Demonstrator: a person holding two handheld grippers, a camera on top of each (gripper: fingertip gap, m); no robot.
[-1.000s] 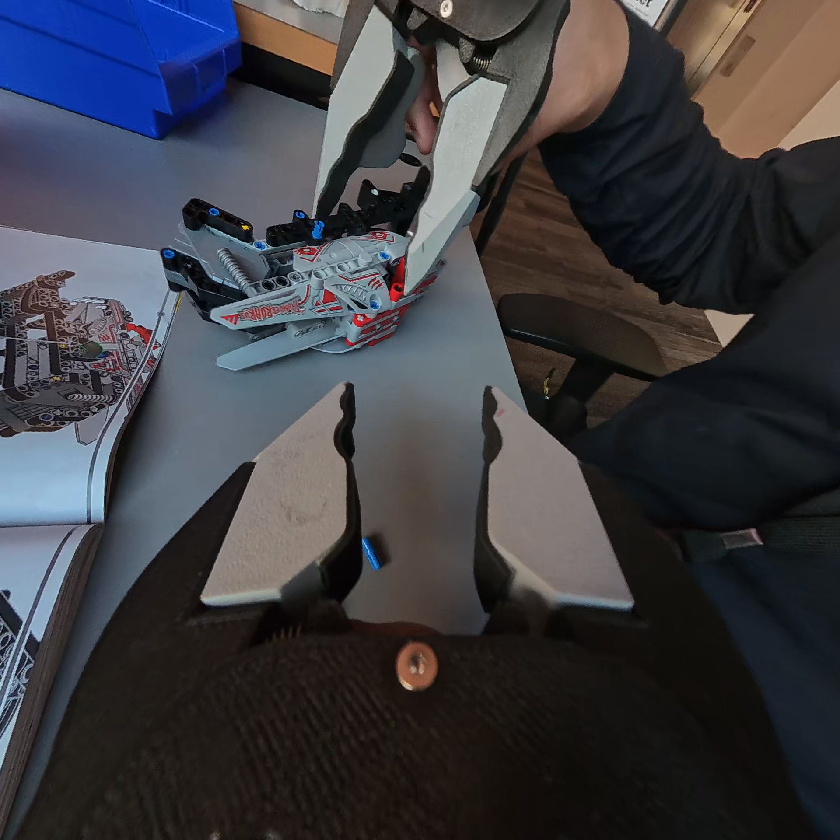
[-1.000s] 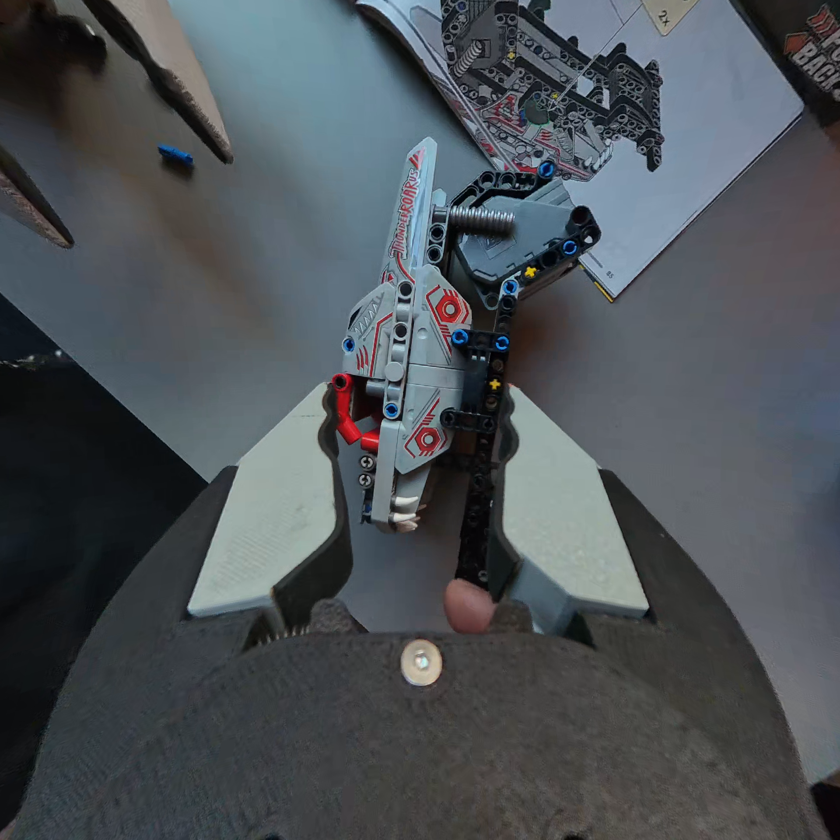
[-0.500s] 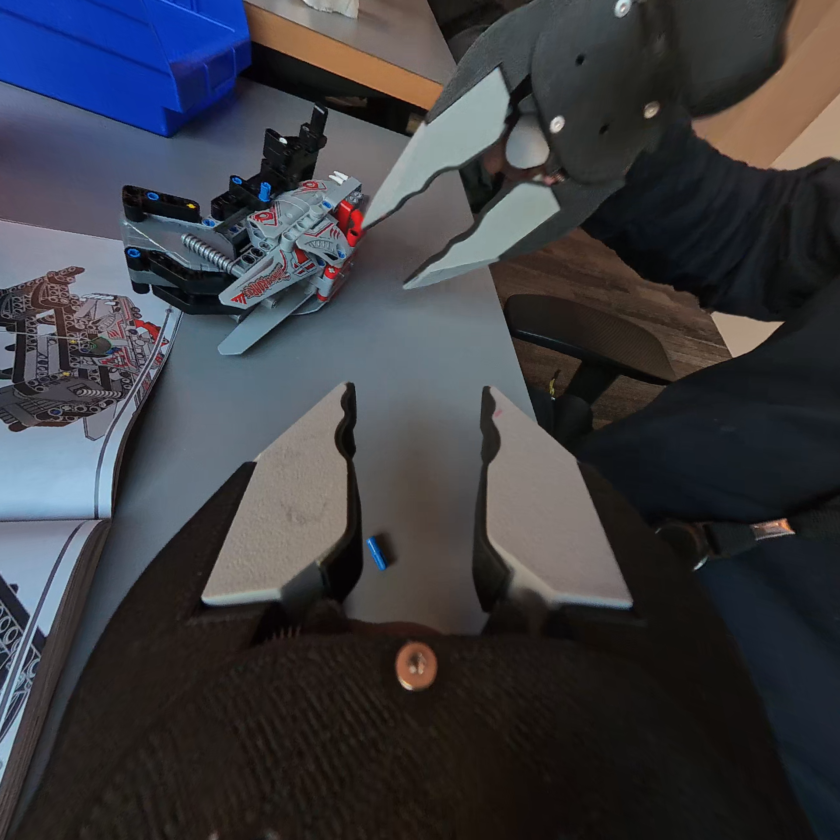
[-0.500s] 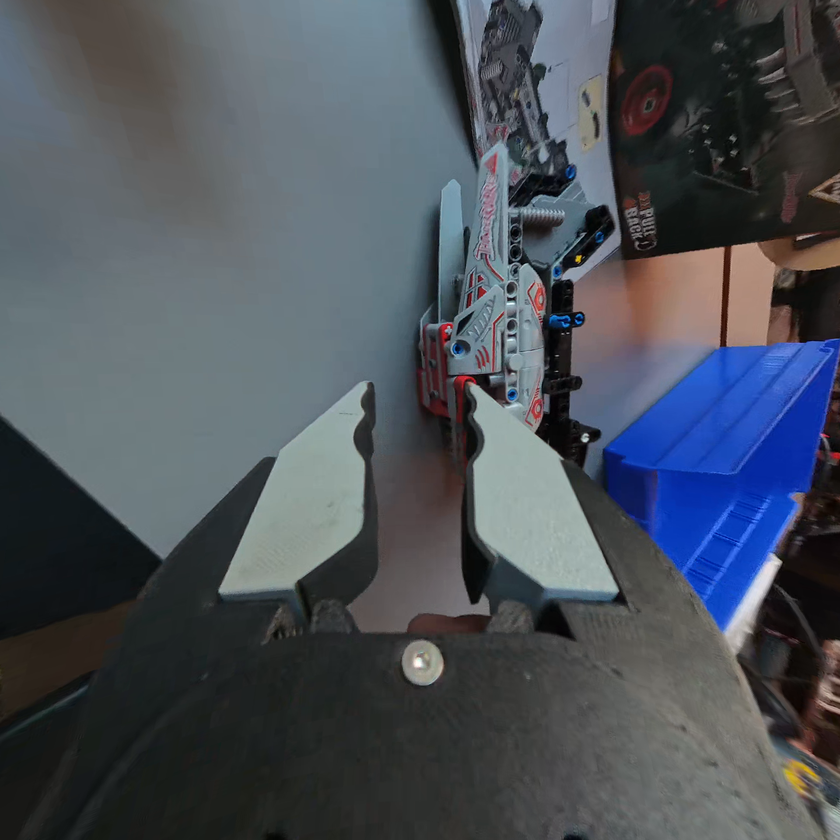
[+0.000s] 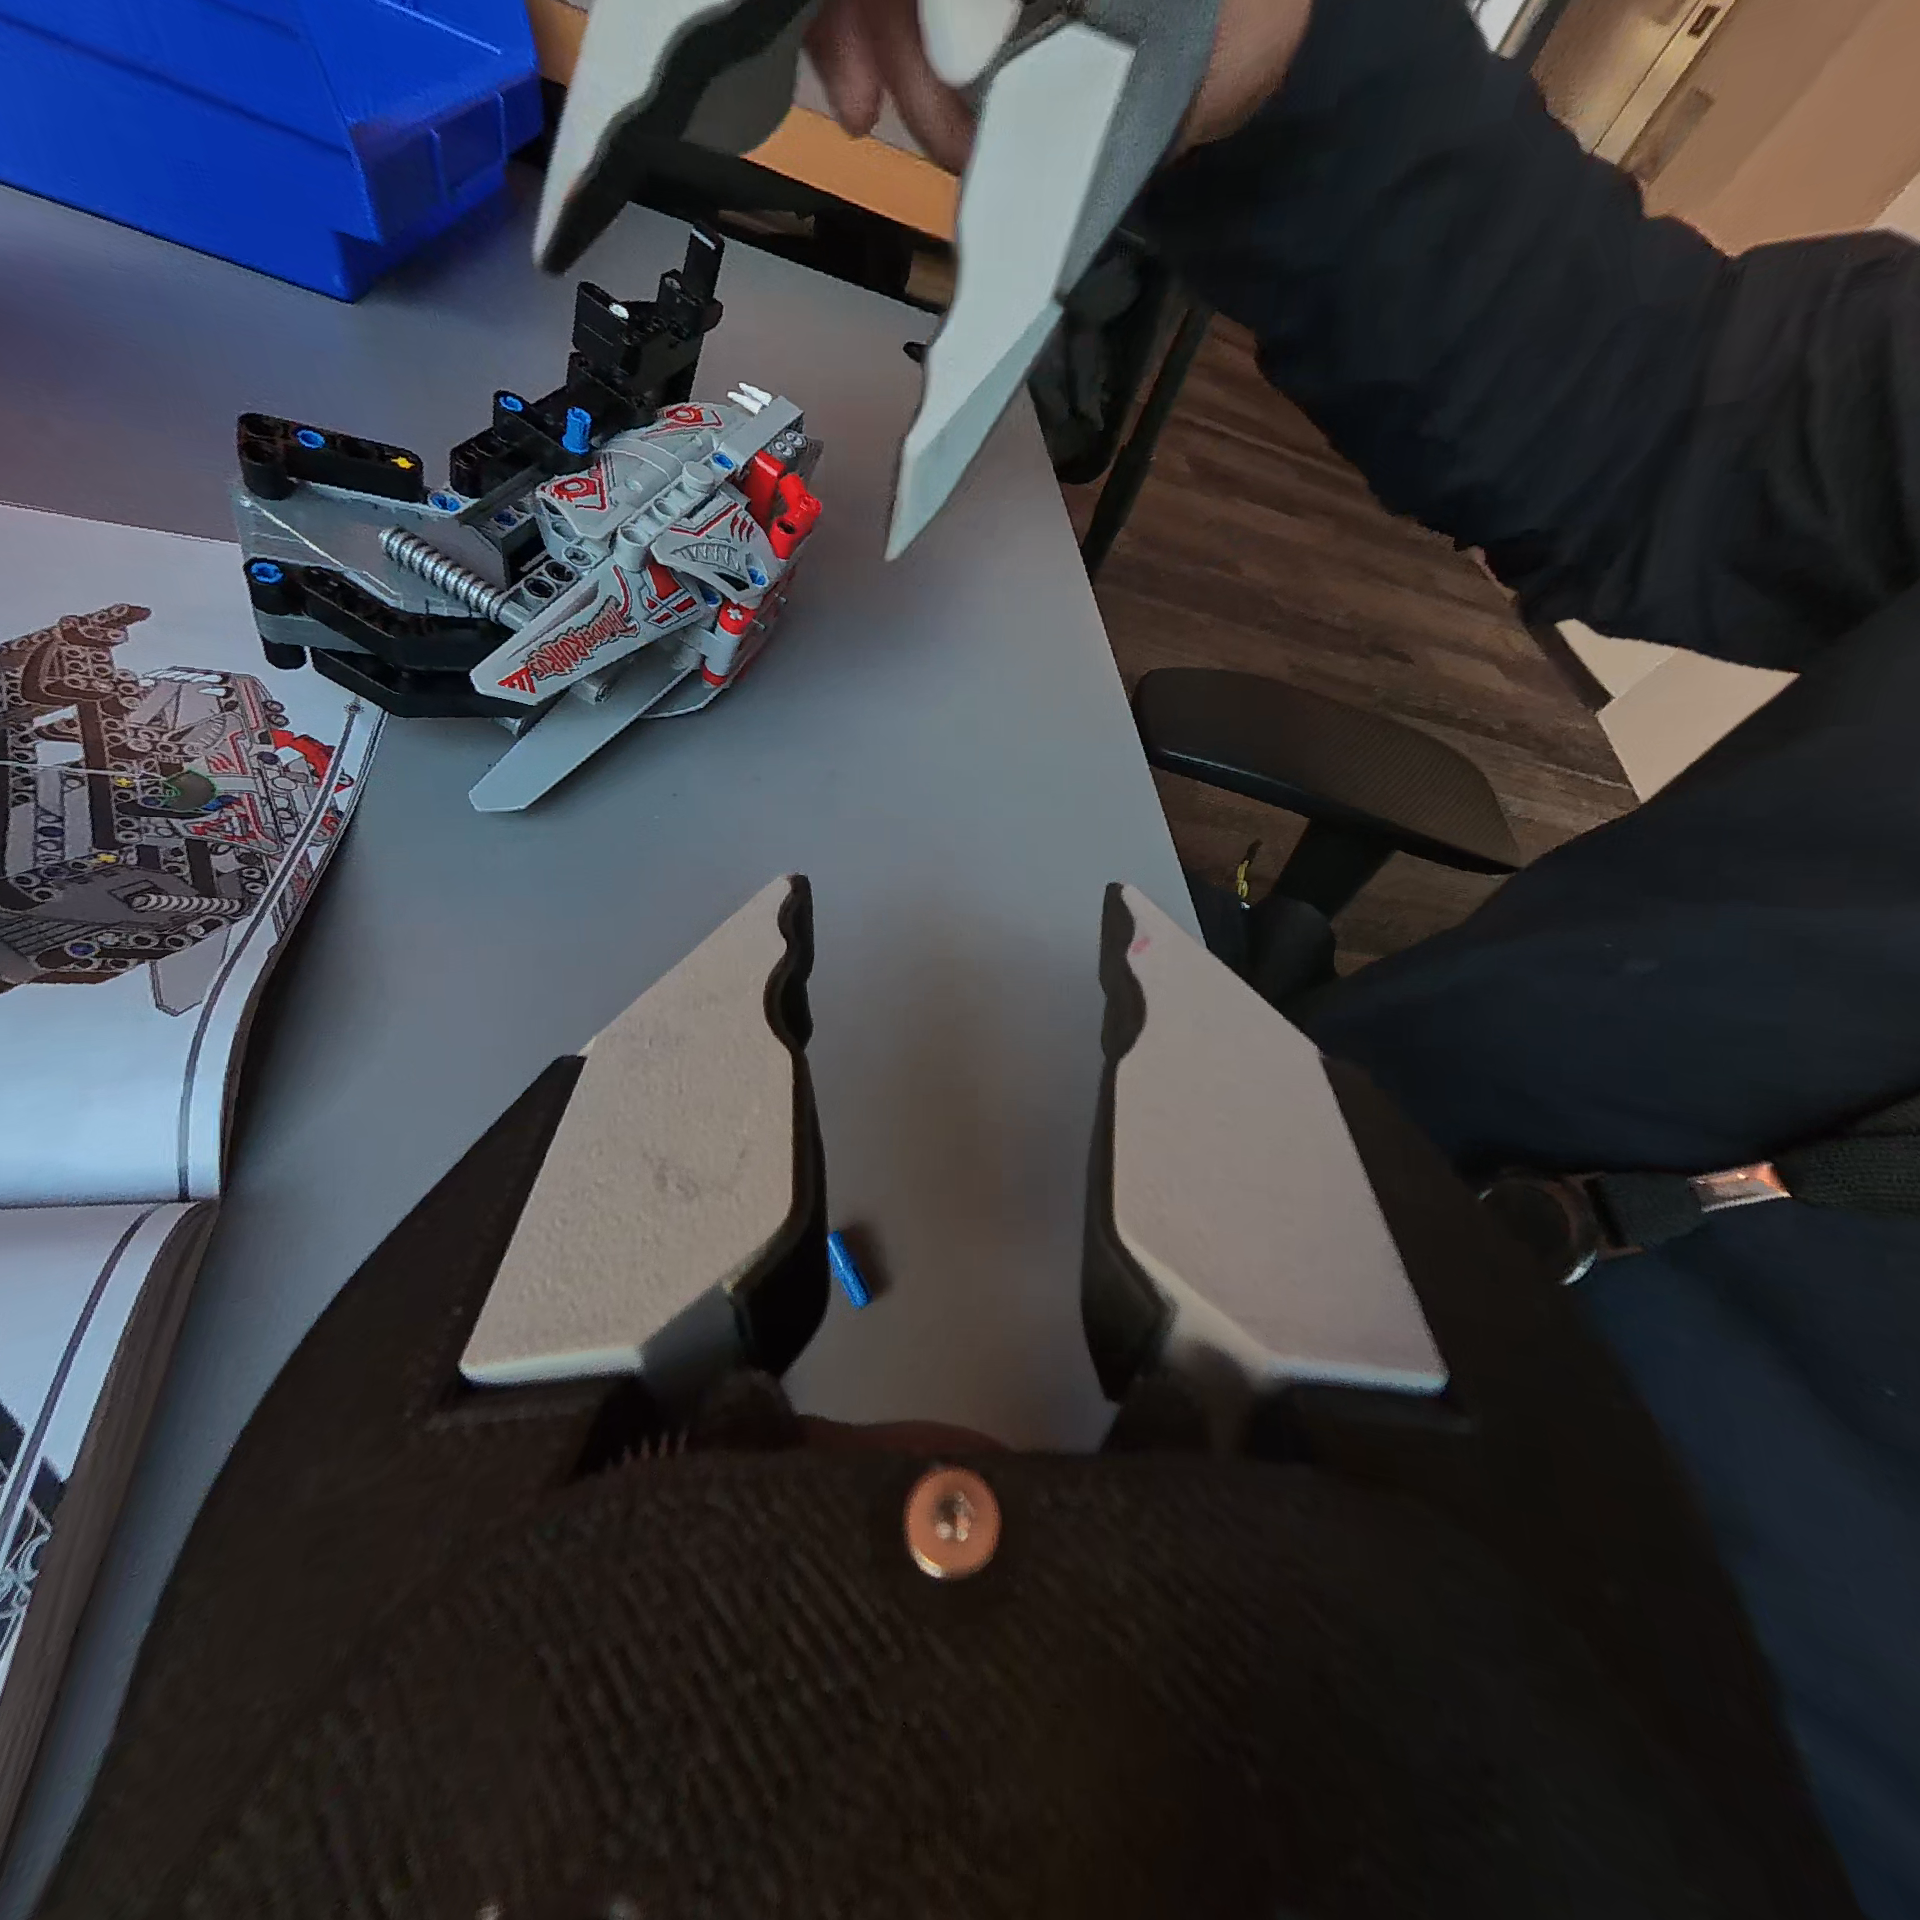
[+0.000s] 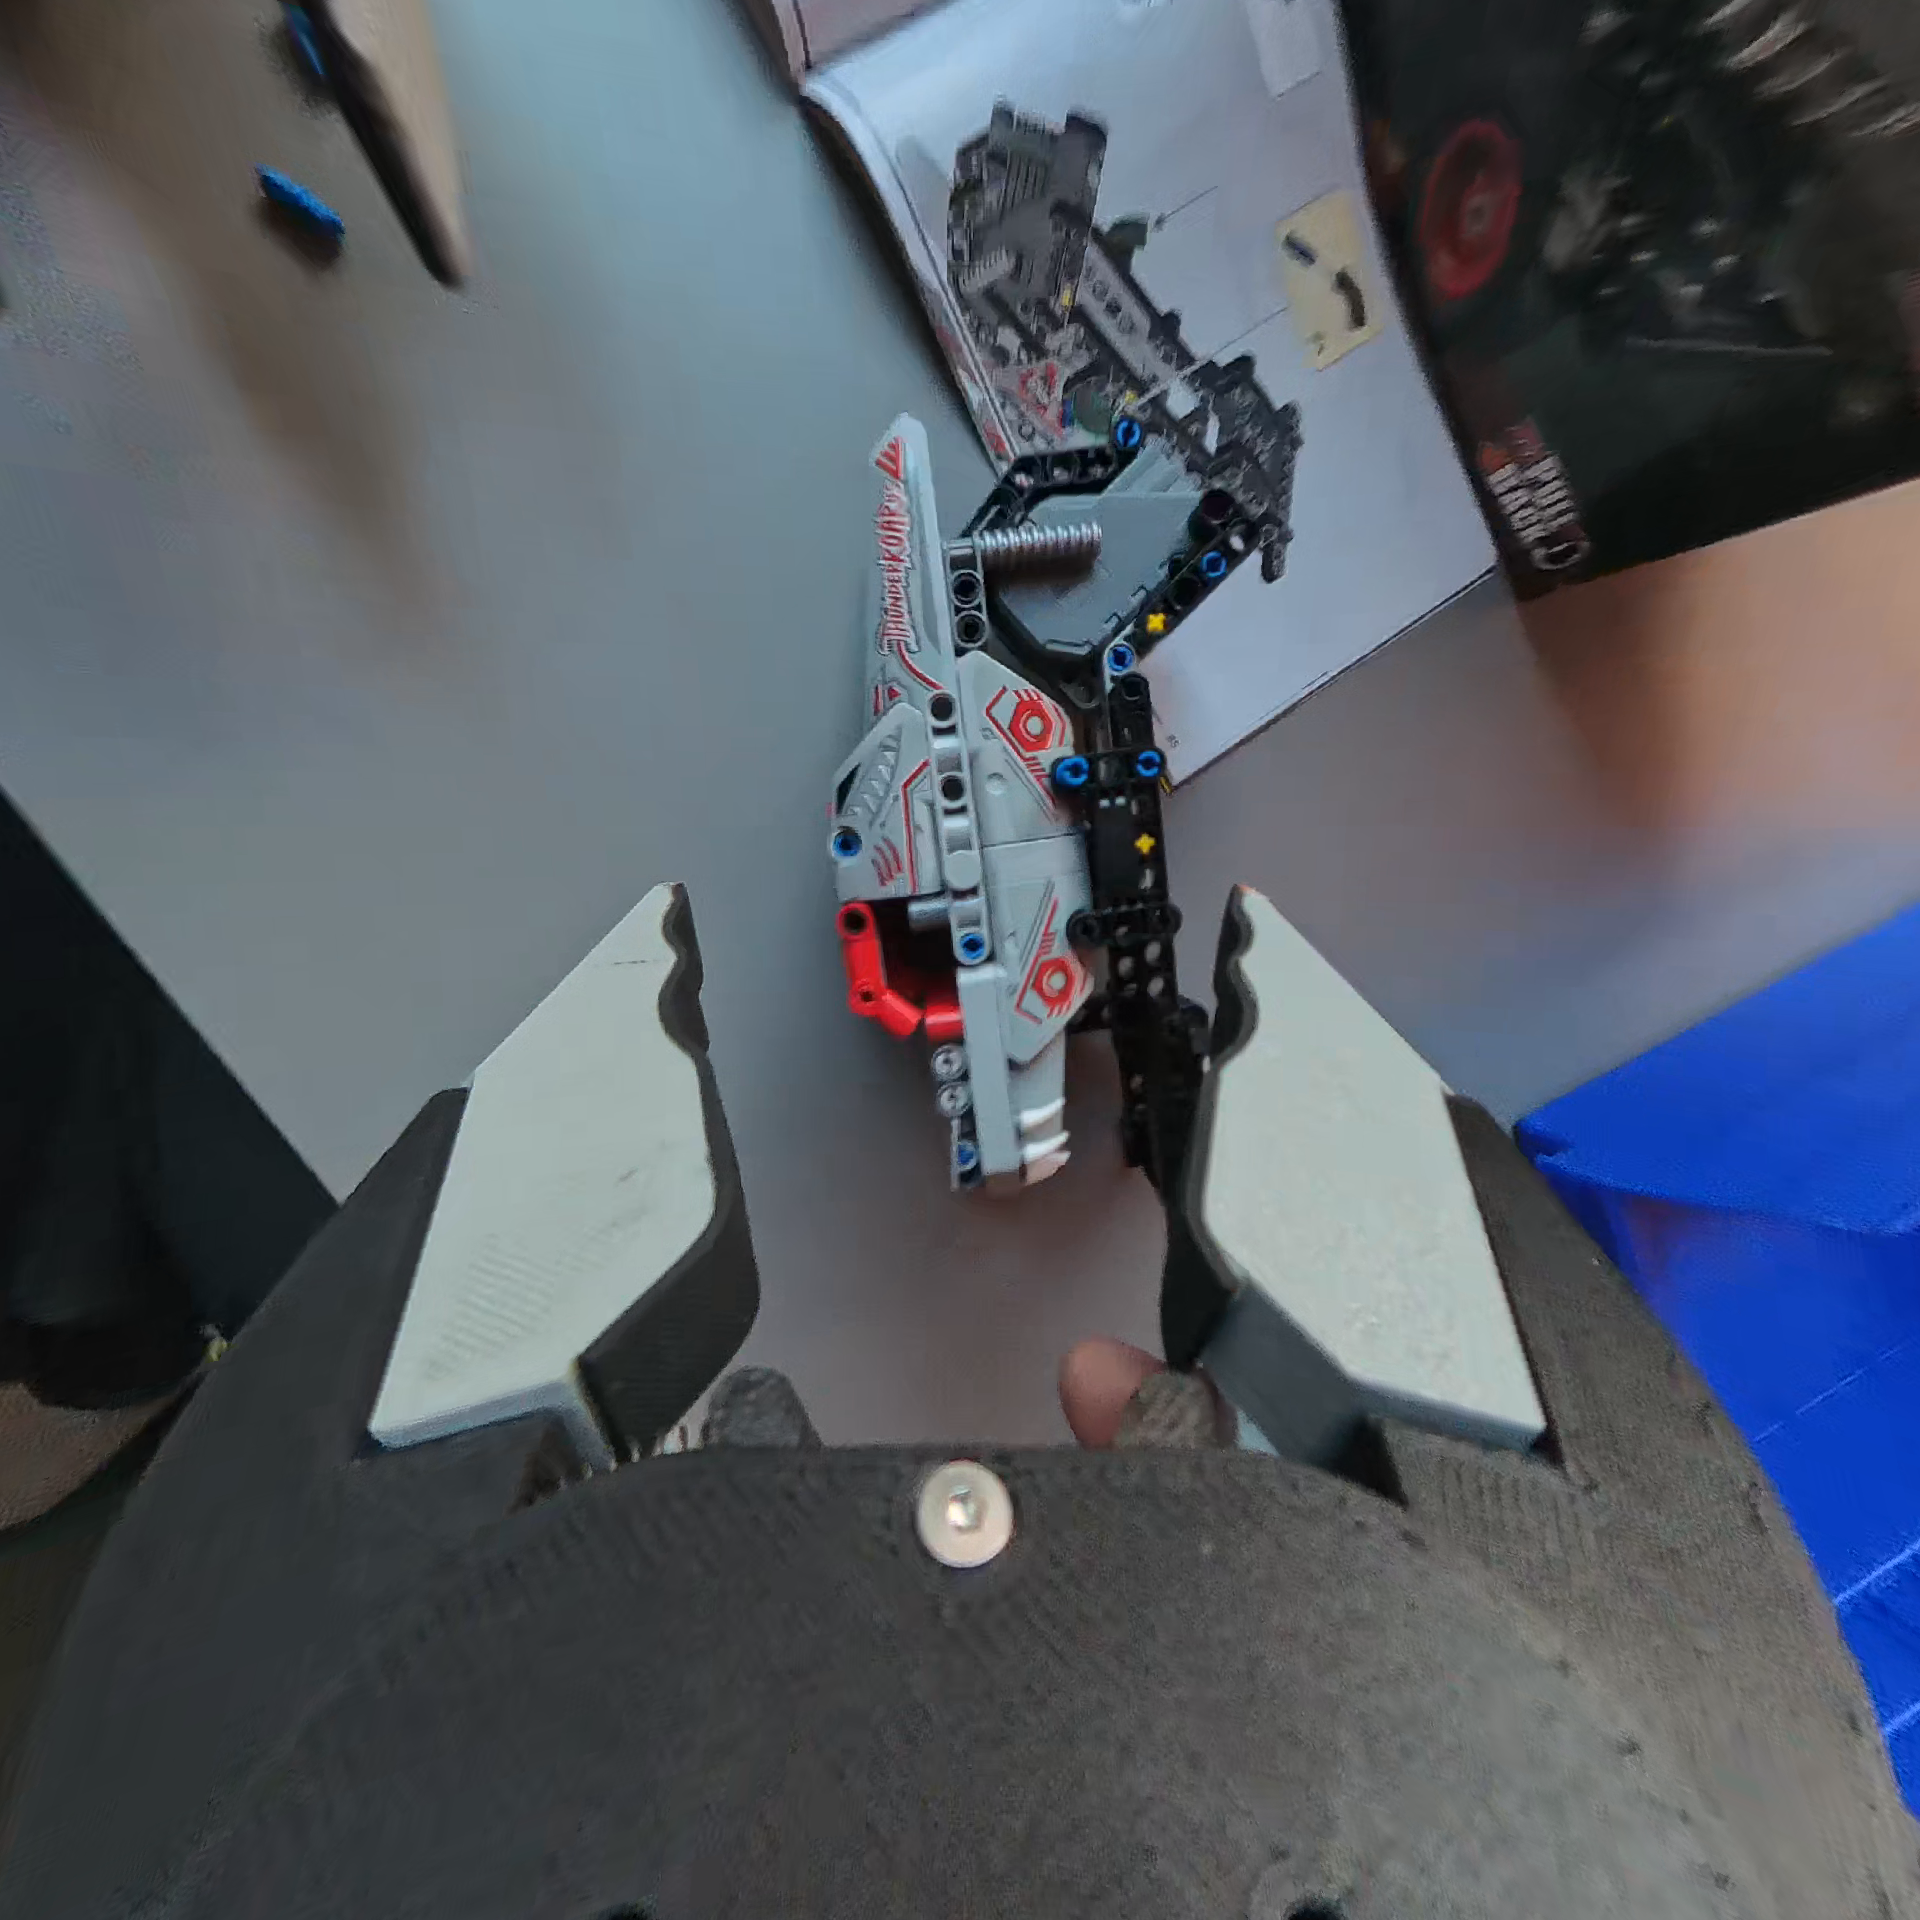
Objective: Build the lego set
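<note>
A partly built grey, red and black lego model (image 5: 582, 561) lies on the grey table (image 5: 935, 779), next to the open instruction booklet (image 5: 104, 831). My left gripper (image 5: 951, 904) is open and empty, low over the table on the near side of the model. A small blue pin (image 5: 850, 1270) lies on the table between its fingers, close to the left one. My right gripper (image 6: 956, 904) is open wide and hovers above the model (image 6: 997, 748) without holding it. One of its fingers (image 5: 987, 312) shows in the left wrist view.
A blue bin (image 5: 260, 114) stands at the far left, close beside the model in the right wrist view (image 6: 1766, 1247). A dark set box (image 6: 1662, 260) lies on the booklet (image 6: 1299, 260). The table edge (image 5: 1122, 665) runs close on the right, with a chair (image 5: 1351, 769) beyond it.
The right gripper came off the model, swung away sideways, then returned above it and opened wider. The model shifted left and back and turned a little. The left gripper and blue pin stayed put.
</note>
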